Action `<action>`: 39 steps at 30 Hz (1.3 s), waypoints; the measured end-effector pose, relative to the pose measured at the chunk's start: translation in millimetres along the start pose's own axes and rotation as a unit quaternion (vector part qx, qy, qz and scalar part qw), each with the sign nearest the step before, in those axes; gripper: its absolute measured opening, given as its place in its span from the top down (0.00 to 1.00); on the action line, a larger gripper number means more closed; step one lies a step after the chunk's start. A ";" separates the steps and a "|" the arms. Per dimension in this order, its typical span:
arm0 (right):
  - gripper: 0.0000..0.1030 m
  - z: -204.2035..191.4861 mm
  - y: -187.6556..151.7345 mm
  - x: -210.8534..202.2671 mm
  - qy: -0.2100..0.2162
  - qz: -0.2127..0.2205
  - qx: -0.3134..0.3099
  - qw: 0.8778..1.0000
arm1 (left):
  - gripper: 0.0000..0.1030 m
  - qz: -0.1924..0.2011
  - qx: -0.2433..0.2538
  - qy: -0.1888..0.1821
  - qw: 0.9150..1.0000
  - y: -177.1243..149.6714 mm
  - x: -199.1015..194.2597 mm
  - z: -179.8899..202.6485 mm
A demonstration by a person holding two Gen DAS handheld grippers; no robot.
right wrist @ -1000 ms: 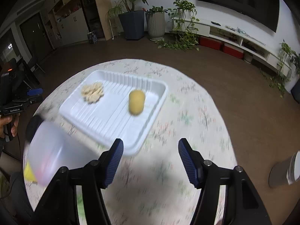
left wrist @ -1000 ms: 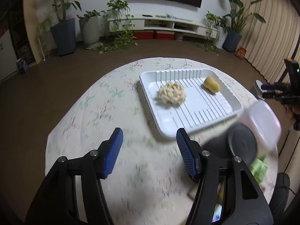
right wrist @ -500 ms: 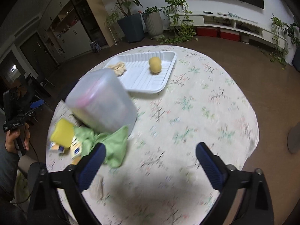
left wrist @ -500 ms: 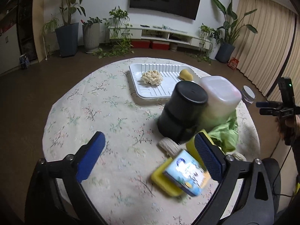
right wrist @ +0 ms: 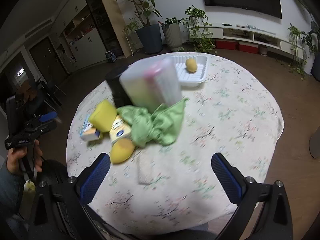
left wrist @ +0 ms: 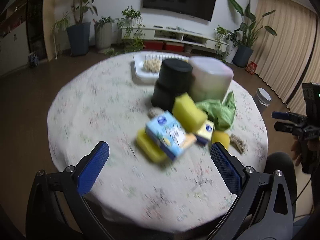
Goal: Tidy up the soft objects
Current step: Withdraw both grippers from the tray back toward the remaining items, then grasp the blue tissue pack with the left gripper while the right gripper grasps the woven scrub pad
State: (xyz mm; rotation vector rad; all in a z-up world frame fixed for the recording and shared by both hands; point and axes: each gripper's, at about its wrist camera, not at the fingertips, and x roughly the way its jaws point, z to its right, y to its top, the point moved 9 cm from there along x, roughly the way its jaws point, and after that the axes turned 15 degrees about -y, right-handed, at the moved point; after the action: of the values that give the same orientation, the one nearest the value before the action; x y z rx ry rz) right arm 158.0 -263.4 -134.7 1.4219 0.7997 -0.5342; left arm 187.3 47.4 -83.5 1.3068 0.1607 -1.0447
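Observation:
A pile lies on the round table: a green cloth (right wrist: pixel 158 124) (left wrist: pixel 219 112), yellow sponges (left wrist: pixel 188 113) (right wrist: pixel 103 116), a blue-white packet (left wrist: pixel 170 135), a yellow soft ball (right wrist: pixel 122 151) and a pale fibrous piece (right wrist: pixel 145 171). At the far side a white tray (right wrist: pixel 192 76) (left wrist: pixel 140 70) holds a yellow ball (right wrist: pixel 191 65) and a cream knitted piece (left wrist: pixel 152 65). My left gripper (left wrist: pixel 159 168) is open and empty, above the near edge before the pile. My right gripper (right wrist: pixel 160 177) is open and empty, near the pale piece.
A black cylinder (left wrist: pixel 172 82) and a translucent plastic jar (left wrist: pixel 210 80) (right wrist: pixel 150 85) stand between the pile and the tray. The table wears a flowered cloth (right wrist: pixel 230 110). Potted plants and a TV shelf line the far wall. A small bin (left wrist: pixel 263 99) stands on the floor.
Both grippers have pulled back from the tray toward the near table edge and their jaws have opened wider. The pile now lies in front of them.

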 end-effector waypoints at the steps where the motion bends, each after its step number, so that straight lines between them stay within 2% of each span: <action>1: 0.00 -4.1 -4.0 1.0 -0.002 -0.002 -0.001 1.000 | 0.00 0.000 -0.005 0.003 1.000 -7.0 1.5 2.5; 6: 0.00 -29.4 -24.0 15.3 -0.062 -0.005 -0.023 0.998 | 0.00 0.003 -0.010 0.023 1.000 -21.6 11.4 13.3; 9: 0.00 -33.8 -31.1 30.1 -0.090 -0.018 -0.021 0.996 | 0.00 0.008 -0.006 0.018 1.000 -21.2 20.2 24.8; 17: 0.00 -19.2 -30.8 60.8 -0.141 -0.029 0.006 0.990 | 0.00 0.002 -0.005 0.013 1.000 -6.6 53.3 31.1; 24: 0.00 -27.6 -31.7 72.9 -0.134 -0.032 0.004 0.990 | 0.00 -0.004 -0.011 0.023 1.000 2.2 70.2 24.7; 34: 0.02 -39.5 -34.4 81.9 -0.133 -0.033 -0.012 0.990 | 0.00 -0.023 -0.049 0.055 0.997 -10.8 76.8 -6.0; 39: 0.06 -41.3 -33.1 82.3 -0.138 -0.032 -0.005 0.990 | 0.00 -0.032 -0.035 0.074 0.996 -7.4 81.8 -4.5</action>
State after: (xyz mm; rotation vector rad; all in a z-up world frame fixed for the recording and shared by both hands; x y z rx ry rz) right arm 179.1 -215.1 -217.1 1.2812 0.6247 -0.7571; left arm 230.0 8.1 -141.8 1.3219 0.3514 -0.9873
